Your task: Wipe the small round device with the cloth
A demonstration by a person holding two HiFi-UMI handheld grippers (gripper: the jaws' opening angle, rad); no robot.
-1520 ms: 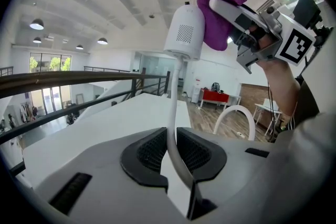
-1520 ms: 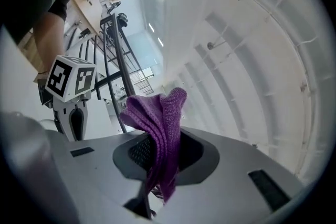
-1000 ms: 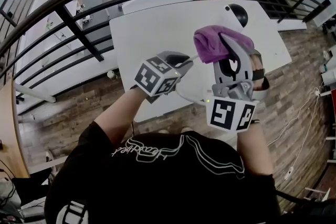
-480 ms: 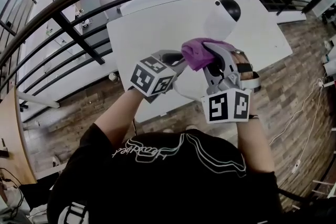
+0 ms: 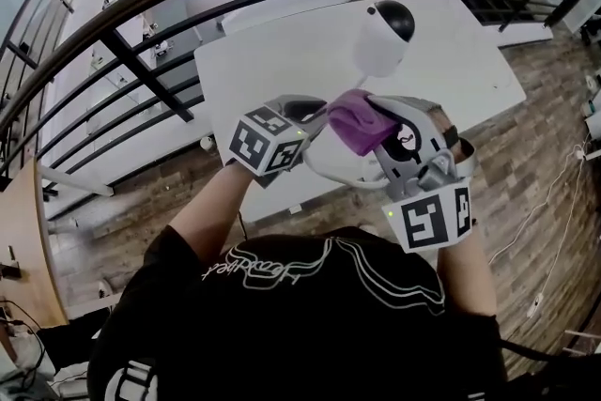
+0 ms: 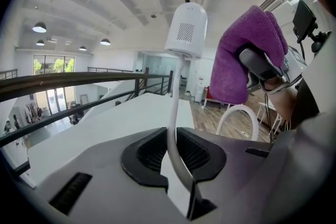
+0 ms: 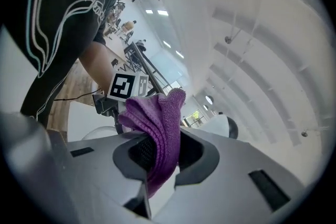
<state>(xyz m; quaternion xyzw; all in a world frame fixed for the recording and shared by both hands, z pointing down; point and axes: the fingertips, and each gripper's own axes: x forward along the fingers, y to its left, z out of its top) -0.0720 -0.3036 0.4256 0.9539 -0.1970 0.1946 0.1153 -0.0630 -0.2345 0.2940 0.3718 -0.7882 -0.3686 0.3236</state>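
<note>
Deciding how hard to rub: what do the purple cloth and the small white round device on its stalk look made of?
The cloth is probably microfibre: matte purple, fine looped pile, limp folds. The device looks like hard moulded plastic: smooth white shell, perforated grille, glossy black dome. Its stalk is smooth, white, curved, perhaps flexible plastic.

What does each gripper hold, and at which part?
Left gripper: the white stem of the round device. Right gripper: the purple cloth, at its bunched middle.

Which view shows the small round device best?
Left gripper view: the device shows whole, its white stalk clamped in the jaws of the left gripper. Head view shows it smaller, from above, with its black dome. Right gripper view shows only a sliver beside the purple cloth.
</note>
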